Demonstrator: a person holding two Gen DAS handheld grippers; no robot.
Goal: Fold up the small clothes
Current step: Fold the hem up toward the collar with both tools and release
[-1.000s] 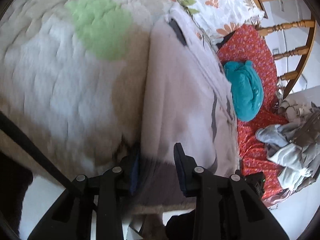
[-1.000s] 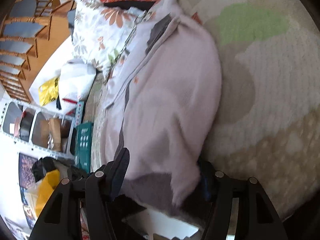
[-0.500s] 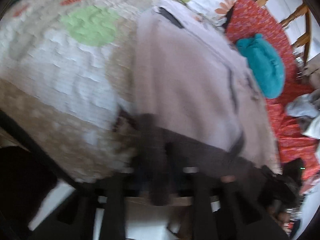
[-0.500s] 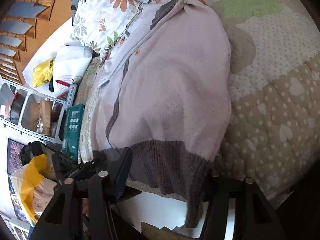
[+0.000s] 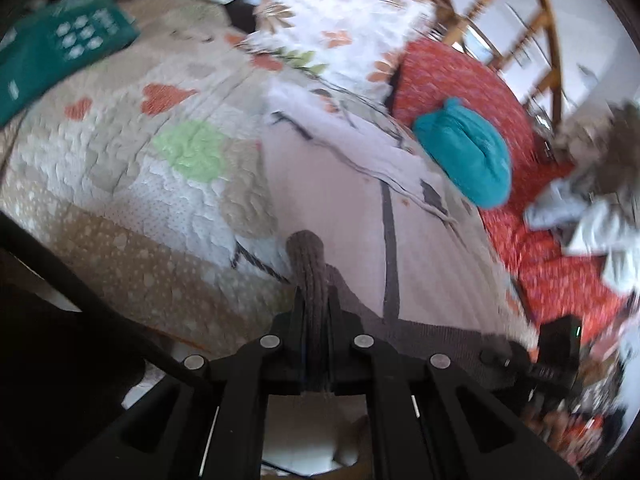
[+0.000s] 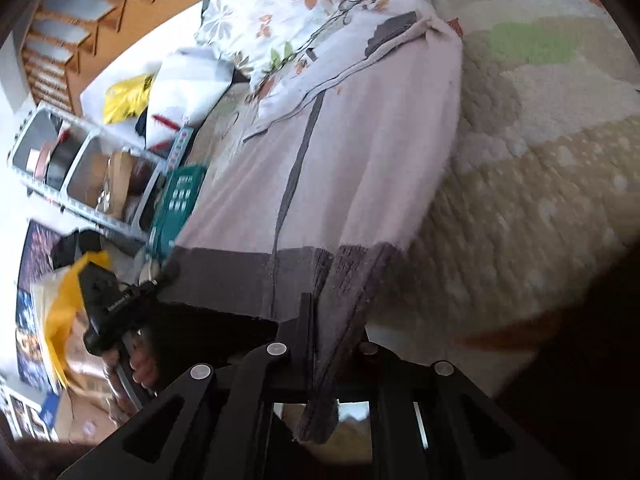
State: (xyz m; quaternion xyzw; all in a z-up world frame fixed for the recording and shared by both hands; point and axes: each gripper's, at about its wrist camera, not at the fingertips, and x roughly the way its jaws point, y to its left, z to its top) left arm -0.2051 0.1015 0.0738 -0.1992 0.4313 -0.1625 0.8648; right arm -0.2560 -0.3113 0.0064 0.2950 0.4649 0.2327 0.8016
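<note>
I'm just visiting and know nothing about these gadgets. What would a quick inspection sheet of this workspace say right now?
Surface: quilted bedspread with hearts and a green patch.
Job's things: pale pink sweater lying flat, its grey ribbed hem nearest the grippers.
Clutter: teal garment, floral pillow, green box, grey clothes pile.
Grippers: left gripper and right gripper each shut on the hem.
Cables: nothing seen.
Surroundings: wooden chair, metal shelf, wooden stairs.
</note>
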